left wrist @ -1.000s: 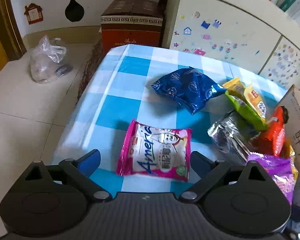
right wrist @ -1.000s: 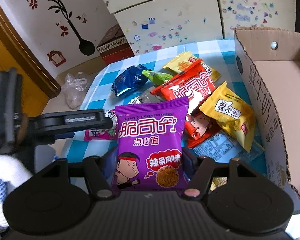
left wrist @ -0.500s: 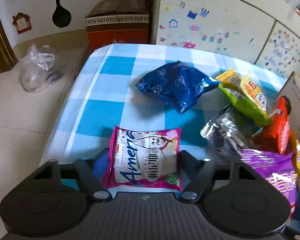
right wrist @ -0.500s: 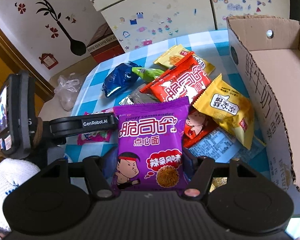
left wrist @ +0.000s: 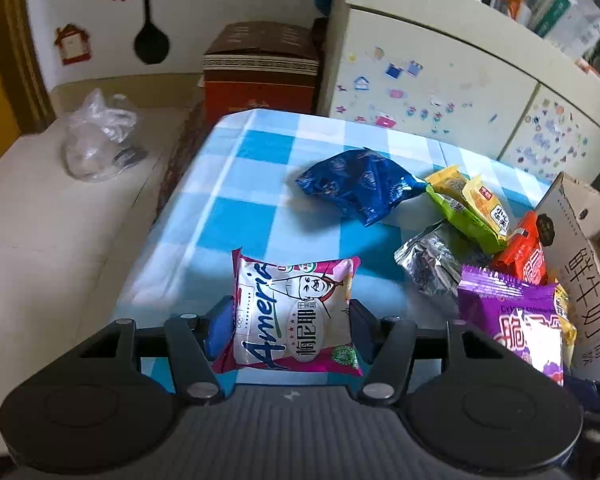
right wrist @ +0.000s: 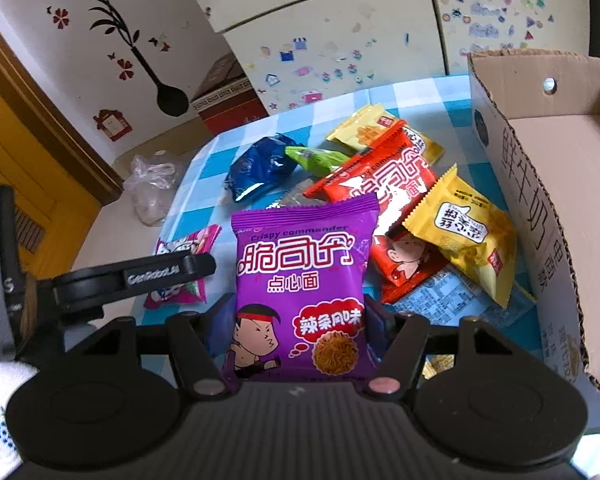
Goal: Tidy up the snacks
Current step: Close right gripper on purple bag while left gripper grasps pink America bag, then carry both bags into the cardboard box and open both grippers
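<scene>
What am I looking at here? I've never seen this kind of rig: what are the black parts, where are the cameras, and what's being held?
There is no robot. A person carries a two-finger hand-held gripper in each hand; a fisheye camera on each looks forward along its fingers, so the black parts at the bottom are the tool itself.

In the left camera's picture, the left hand-held gripper is closing its jaws, with the pink and white snack packet between them.

In the right camera's picture, the right hand-held gripper holds a purple noodle-snack packet.

On the blue checked tablecloth lie more packets: blue, green, silver, red and yellow. An open cardboard box stands beside them.
</scene>
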`<action>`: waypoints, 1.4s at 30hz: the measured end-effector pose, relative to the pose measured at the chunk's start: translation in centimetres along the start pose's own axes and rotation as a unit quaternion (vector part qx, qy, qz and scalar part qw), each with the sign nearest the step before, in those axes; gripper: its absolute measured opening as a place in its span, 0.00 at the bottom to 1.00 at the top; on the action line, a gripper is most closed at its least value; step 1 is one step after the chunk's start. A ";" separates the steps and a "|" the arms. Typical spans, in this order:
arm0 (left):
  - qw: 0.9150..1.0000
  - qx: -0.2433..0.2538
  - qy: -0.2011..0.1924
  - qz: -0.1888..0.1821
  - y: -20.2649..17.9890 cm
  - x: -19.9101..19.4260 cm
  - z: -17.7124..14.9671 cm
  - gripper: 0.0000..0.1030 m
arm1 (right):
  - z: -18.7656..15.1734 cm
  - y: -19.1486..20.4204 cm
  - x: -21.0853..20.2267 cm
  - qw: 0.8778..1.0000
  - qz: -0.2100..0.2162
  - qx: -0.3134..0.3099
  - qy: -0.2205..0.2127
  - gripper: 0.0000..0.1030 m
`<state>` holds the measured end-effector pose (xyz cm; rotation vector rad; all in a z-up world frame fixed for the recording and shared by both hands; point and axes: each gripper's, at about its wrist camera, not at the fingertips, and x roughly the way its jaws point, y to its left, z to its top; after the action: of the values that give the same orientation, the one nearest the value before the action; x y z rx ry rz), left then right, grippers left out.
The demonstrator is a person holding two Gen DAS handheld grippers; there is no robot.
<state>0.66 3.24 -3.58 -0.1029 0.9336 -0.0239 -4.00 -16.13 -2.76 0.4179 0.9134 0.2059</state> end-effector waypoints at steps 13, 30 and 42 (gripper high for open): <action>1.000 -0.017 -0.020 0.003 0.0 -4.3 -2.3 0.63 | -0.3 0.7 -2.5 1.000 0.014 -0.017 -0.016 0.64; 0.998 0.000 -0.052 -0.025 -4.0 -8.4 -1.9 0.63 | 0.7 -1.2 -6.9 0.998 -0.030 0.002 -0.054 0.64; 0.995 0.033 -0.066 -0.070 -9.7 -9.8 -1.0 0.63 | 2.6 -4.7 -11.4 0.991 -0.050 0.053 -0.108 0.64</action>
<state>-5.72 -5.85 4.64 -0.1073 0.7911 -0.1766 -8.74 -24.99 4.88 0.4813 0.7311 0.0184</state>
